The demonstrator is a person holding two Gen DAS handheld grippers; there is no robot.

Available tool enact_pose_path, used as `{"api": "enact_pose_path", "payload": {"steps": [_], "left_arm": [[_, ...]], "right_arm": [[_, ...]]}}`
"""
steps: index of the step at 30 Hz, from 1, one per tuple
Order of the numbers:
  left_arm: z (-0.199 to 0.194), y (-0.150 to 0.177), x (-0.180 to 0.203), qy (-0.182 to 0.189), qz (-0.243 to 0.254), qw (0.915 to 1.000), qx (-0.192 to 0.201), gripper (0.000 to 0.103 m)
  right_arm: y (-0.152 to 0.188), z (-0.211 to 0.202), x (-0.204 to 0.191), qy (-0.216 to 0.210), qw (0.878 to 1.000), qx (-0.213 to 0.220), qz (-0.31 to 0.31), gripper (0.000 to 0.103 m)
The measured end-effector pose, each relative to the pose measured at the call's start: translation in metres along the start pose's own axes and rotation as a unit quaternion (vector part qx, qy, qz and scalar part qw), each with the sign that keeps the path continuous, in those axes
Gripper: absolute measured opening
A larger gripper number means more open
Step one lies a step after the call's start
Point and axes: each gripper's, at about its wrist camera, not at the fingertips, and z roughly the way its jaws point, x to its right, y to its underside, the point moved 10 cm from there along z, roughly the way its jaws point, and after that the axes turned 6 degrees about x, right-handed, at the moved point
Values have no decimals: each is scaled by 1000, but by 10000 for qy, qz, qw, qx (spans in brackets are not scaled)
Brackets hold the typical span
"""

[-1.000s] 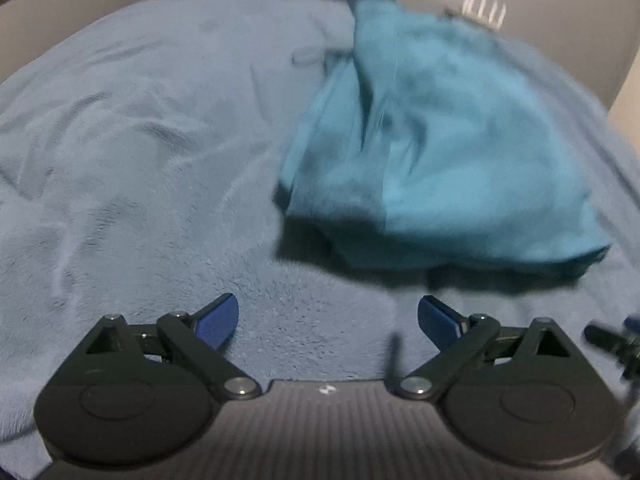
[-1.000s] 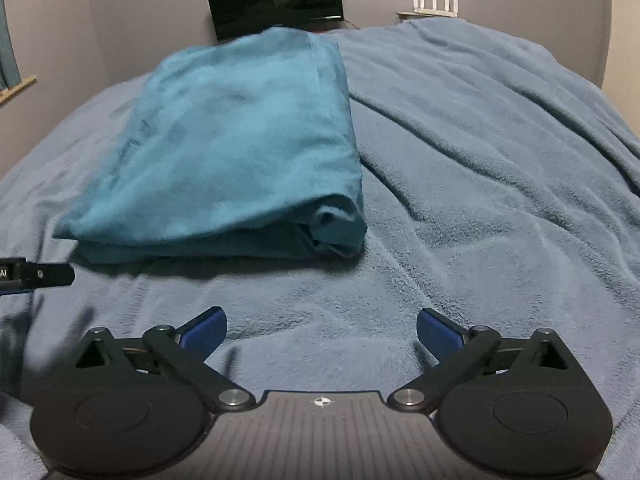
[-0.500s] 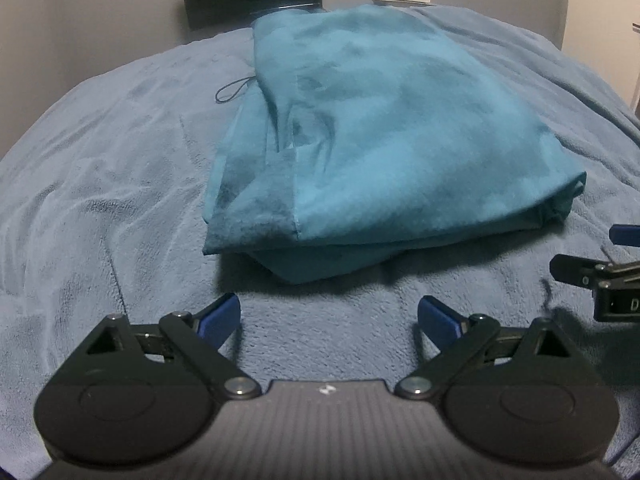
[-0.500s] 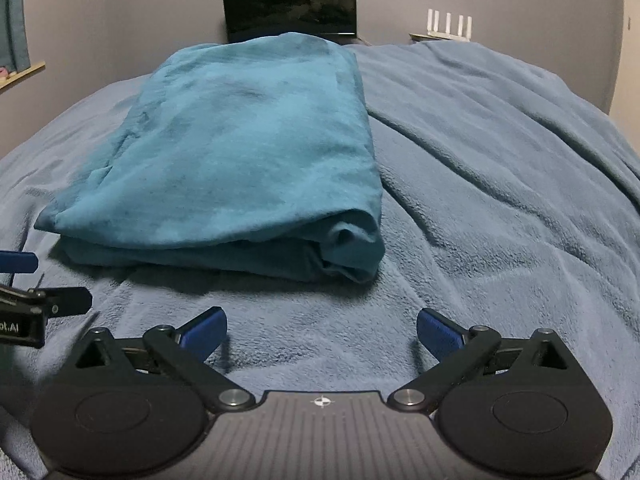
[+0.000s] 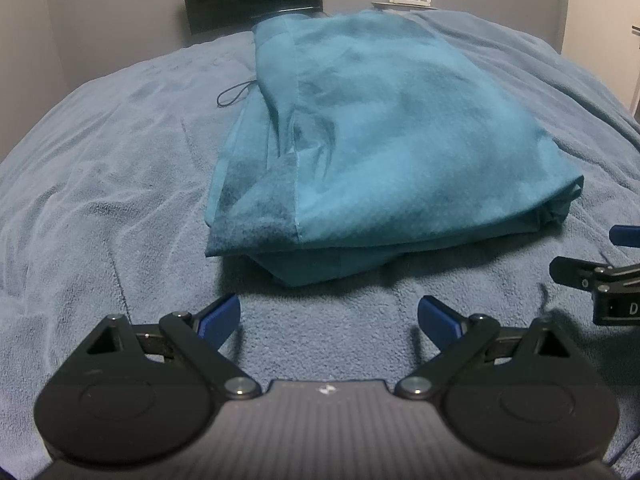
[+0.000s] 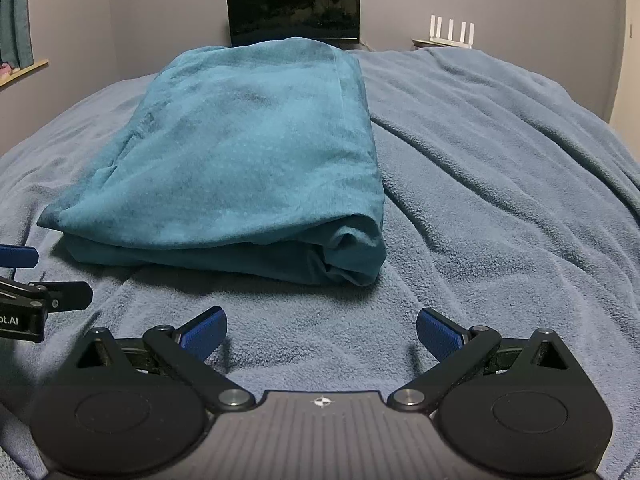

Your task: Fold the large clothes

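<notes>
A teal garment (image 5: 380,144) lies folded in a thick rectangular stack on the blue-grey fleece blanket (image 5: 100,184); a thin dark drawstring loop (image 5: 234,94) pokes out on its left side. My left gripper (image 5: 329,316) is open just short of the stack's near edge, with nothing between its blue pads. In the right wrist view the same garment (image 6: 248,152) fills the middle, its rolled corner at the near right. My right gripper (image 6: 322,330) is open and empty in front of that near edge. Each gripper shows at the edge of the other's view.
The blanket (image 6: 500,200) covers the whole bed, rumpled in ridges on the right. A dark monitor (image 6: 294,12) stands against the far wall, with a white router (image 6: 452,32) to its right. A curtain and a wooden sill (image 6: 22,72) are at far left.
The left gripper has swung from pointing left of the garment to facing its near edge squarely. The right gripper has eased slightly back and lower. Both stayed open; the garment lies still.
</notes>
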Motion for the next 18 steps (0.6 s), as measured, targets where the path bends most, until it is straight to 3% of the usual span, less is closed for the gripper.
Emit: {"api": "enact_pose_path", "payload": {"steps": [18], "left_arm": [[4,2,1,19,-35,10000,-84,96]], "right_arm": [[4,2,0,20,9999,-109,-62,102]]}}
